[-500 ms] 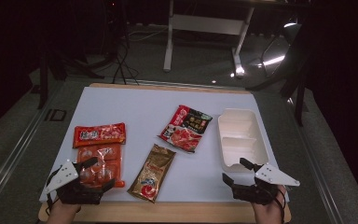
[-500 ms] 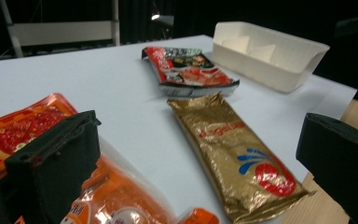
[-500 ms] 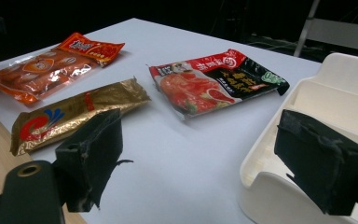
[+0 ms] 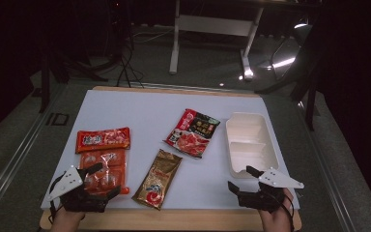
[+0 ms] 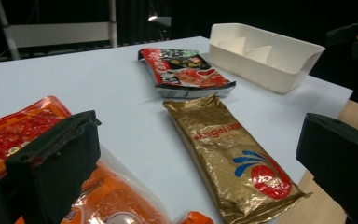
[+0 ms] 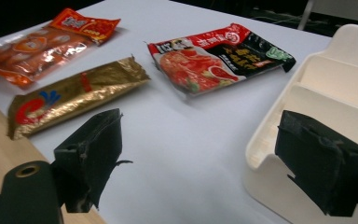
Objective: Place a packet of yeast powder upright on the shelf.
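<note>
- The table, a white sheet on a wooden board, carries everything; its far edge lies at 12 o'clock and the person's side at 6.
- A cream tray with an inner divider sits at 3 o'clock on the sheet, long side running from near to far. Its near end is just beyond the right tongs.
- A clear orange pack lies at 8 o'clock, with its near part under the left tongs. In the left gripper view one jaw stands over the pack; whether it touches I cannot tell.
- A red-and-black pouch lies near the centre, tilted, between the orange pack and the tray.
- A gold pouch lies at 6 o'clock, slanted, its near end close to the sheet's edge and apart from both tongs.
- A red sachet lies flat at 9 o'clock, just beyond the orange pack.
- The left tongs, at 7 o'clock, stand wide apart and grip nothing.
- The right tongs, at 5 o'clock, also stand wide apart and empty; in the right gripper view one jaw shows in front of the tray's near corner, the other over bare sheet.
</note>
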Demonstrator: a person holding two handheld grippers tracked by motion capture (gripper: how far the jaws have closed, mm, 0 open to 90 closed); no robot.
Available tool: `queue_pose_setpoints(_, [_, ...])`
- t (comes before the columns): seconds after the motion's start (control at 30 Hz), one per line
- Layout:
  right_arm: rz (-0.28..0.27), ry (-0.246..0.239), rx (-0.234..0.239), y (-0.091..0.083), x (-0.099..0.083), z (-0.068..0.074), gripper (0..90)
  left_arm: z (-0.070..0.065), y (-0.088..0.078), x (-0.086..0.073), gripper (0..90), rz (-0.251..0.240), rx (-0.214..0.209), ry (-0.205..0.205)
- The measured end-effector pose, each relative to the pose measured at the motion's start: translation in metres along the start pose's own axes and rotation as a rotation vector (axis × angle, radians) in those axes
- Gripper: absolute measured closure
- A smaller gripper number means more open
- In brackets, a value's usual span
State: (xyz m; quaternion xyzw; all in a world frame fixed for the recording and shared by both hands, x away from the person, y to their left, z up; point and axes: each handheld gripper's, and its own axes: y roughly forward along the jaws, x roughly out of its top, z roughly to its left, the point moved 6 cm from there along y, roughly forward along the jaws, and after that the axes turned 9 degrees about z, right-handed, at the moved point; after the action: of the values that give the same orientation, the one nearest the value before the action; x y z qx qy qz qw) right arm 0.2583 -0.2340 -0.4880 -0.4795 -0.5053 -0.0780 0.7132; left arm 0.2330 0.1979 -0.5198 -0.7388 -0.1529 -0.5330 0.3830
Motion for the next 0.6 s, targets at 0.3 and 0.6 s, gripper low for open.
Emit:
queue_pose_setpoints(0.3, [-0.013, -0.024, -0.018, -0.011, 0.018, 0.014, 13.6, 0.000, 0.000, 0.001, 0.1, -0.012, -0.012, -0.027])
queue_pose_setpoints(0.6, [-0.025, -0.046, 0.019, -0.012, 0.042, 0.018, 10.8, -0.003, 0.004, 0.001, 0.1, 0.008, -0.020, 0.000])
